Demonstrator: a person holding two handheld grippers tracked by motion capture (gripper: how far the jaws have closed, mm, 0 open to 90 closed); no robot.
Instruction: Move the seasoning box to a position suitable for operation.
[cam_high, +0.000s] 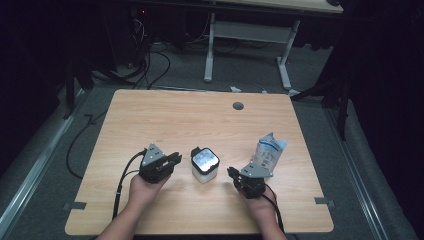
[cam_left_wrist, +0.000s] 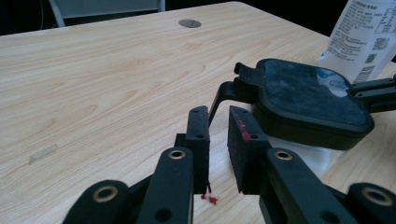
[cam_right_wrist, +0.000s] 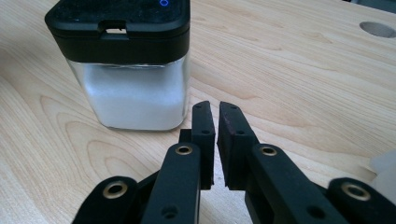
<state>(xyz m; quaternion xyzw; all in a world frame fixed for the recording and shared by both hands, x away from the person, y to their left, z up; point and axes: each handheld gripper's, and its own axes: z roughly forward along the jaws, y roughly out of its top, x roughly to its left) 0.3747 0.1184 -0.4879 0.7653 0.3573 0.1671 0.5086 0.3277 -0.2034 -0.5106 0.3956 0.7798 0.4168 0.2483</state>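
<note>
Right now my left gripper (cam_left_wrist: 218, 149) has its jaws standing a narrow gap apart, with nothing between the pads — bare wood shows through the slit. They point toward the jar (cam_left_wrist: 308, 116), a clear square one with a black lid, but stop just short of it; I touch nothing. The right-hand pad carries a smear of red along its edge, and a few red crumbs lie on the table (cam_left_wrist: 102, 84) under the tips.

My right gripper (cam_right_wrist: 217, 144) is much the same, only tighter: its jaws are parted by a thin slot, empty as well. From its camera the jar (cam_right_wrist: 135, 88) stands just ahead and to the left of the tips, near but not touching, with white powder filling the glass up to the lid.

From above, the jar (cam_high: 205, 163) sits on the near half of the table (cam_high: 175, 115), between my two hands. The left gripper (cam_high: 176, 161) lies close beside it on one flank, the right gripper (cam_high: 233, 174) on the other, a little nearer to me. A white pouch (cam_high: 268, 150) with blue print stands upright just behind my right hand — not gripped, as my jaws point away from it, toward the jar. A round grey hole (cam_high: 238, 105) sits at the table's far edge.
</note>
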